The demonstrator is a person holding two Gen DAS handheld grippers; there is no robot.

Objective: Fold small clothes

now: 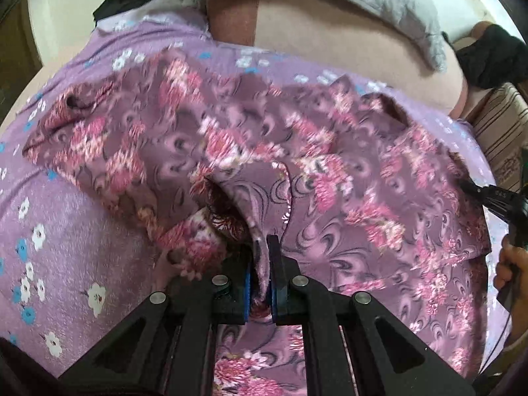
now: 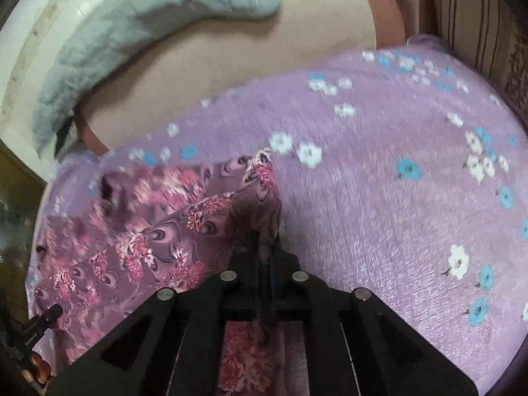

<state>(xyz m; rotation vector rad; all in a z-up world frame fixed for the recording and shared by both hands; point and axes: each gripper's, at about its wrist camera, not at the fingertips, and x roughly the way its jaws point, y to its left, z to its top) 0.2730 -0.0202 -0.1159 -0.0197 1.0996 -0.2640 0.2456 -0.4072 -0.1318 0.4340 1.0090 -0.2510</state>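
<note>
A mauve garment (image 1: 264, 138) printed with pink flowers lies spread and rumpled on a lilac fleece blanket (image 1: 82, 241) with white and blue blossoms. My left gripper (image 1: 262, 241) is shut on a fold at the garment's near edge, the cloth pinched between its black fingers. In the right wrist view the same garment (image 2: 148, 231) stretches away to the left, and my right gripper (image 2: 269, 234) is shut on its corner, a flap standing up just beyond the tips. The right gripper's tip (image 1: 475, 191) also shows at the right edge of the left wrist view, at the garment's edge.
A grey quilted pillow (image 2: 109, 33) lies along the far side on a pinkish sheet (image 2: 214, 49). A striped cushion (image 2: 478, 33) sits at the right. Dark cloth (image 1: 122, 0) lies at the back left. A hand (image 1: 511, 270) holds the right tool.
</note>
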